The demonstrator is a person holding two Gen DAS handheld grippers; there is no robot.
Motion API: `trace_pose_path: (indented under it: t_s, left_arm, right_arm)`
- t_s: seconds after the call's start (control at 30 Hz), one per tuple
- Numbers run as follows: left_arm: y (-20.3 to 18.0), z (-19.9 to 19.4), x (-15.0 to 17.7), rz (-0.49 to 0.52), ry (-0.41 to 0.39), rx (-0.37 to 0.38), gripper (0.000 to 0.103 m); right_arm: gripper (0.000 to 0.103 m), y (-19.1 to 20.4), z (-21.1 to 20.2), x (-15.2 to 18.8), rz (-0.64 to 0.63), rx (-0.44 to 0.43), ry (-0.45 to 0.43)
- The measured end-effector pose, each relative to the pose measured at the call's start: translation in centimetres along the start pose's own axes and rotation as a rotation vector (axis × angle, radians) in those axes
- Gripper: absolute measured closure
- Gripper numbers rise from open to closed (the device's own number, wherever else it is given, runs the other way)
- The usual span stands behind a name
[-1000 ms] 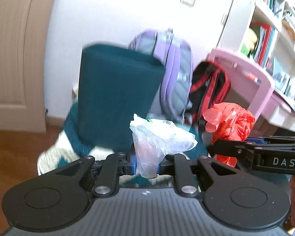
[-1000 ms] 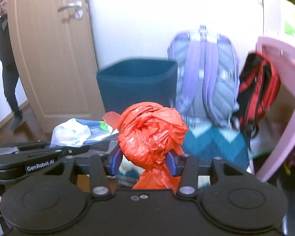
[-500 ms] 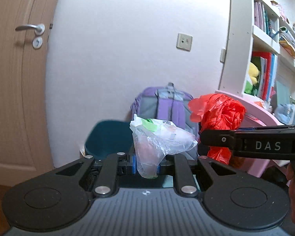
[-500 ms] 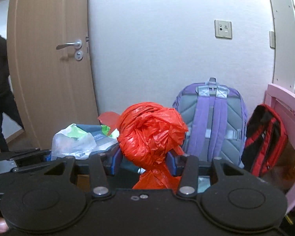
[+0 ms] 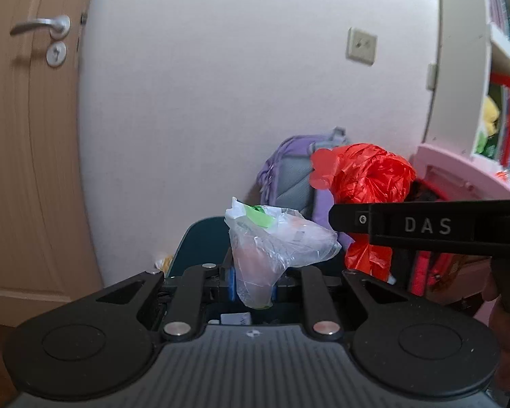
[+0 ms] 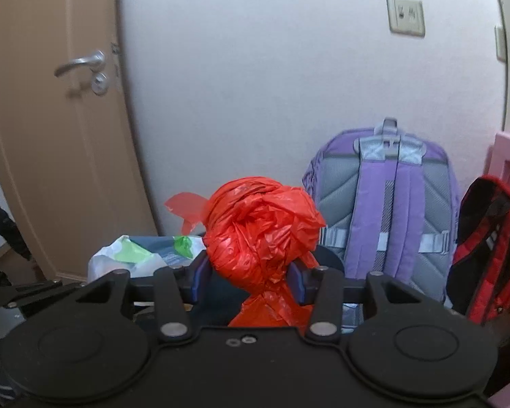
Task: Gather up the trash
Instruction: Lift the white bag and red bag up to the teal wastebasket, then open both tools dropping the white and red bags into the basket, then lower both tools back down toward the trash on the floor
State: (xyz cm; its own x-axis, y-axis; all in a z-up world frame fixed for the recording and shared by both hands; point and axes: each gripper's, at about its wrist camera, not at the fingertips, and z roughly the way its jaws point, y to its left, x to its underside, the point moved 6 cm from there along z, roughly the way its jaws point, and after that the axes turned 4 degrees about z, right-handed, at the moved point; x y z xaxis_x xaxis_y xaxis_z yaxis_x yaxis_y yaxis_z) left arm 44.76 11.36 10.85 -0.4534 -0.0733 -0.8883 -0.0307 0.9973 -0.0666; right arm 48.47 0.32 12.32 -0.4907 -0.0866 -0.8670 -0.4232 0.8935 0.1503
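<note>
The left gripper [image 5: 253, 284] is pinching a crumpled clear plastic bag [image 5: 275, 244] nearly shut while the right gripper [image 6: 248, 280] is clamping a knotted red plastic bag [image 6: 261, 227], both hanging near the dark teal bin [image 5: 200, 244], neither dropped in yet.

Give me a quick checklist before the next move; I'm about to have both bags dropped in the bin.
1. Left gripper shut on the clear bag: ok.
2. Right gripper shut on the red bag: ok.
3. Teal bin in sight ahead, below the bags: ok.
4. Bags directly over the bin's opening: cannot tell.
5. Bin has room inside: cannot tell.
6. Purple backpack stands beside the bin, not in front of it: ok.
</note>
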Motion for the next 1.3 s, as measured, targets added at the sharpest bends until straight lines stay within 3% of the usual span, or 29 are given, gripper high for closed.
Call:
trace_pose_path:
  t_s: [0.4, 0.7, 0.77, 0.83, 1.0, 1.03, 1.07, 1.13, 1.3]
  left_arm:
    - [0.9, 8.0, 2.3, 0.02, 0.167, -0.007, 0.086]
    - [1.0, 9.8, 3.7, 0.029, 0.264, 0.001, 0.086]
    - [0.9, 10.1, 3.8, 0.031, 0.276, 0.001, 0.086]
    - [1.0, 10.3, 3.9, 0.023, 0.294, 0.004, 0.086]
    - [1.1, 10.0, 4.0, 0.023, 0.302, -0.013, 0.072]
    - [1.0, 9.9, 3.8, 0.021, 0.298, -0.013, 0.062]
    - [0.9, 9.5, 3.7, 0.018, 0.294, -0.016, 0.045]
    - [0.8, 8.7, 3.3, 0.021, 0.263, -0.019, 0.034]
    - [0.3, 5.9, 2.6, 0.026, 0.234, -0.011, 0.034]
  right_arm:
    - [0.057, -1.8, 8.2, 3.0, 0.012, 0.075, 0.179]
    - [0.051, -2.1, 9.4, 4.3, 0.03, 0.108, 0.256]
    - [0.041, -2.1, 9.2, 4.2, 0.041, 0.095, 0.254]
    - [0.04, -2.1, 8.8, 4.0, 0.051, 0.079, 0.249]
    - [0.039, -1.8, 7.1, 3.1, 0.055, 0.061, 0.224]
    - [0.038, -1.7, 6.6, 2.9, 0.058, 0.055, 0.22]
    - [0.038, -1.6, 6.1, 2.7, 0.059, 0.055, 0.215]
    - [0.038, -1.6, 4.9, 2.5, 0.063, 0.056, 0.201]
    - [0.036, -1.4, 1.5, 2.5, 0.075, 0.046, 0.172]
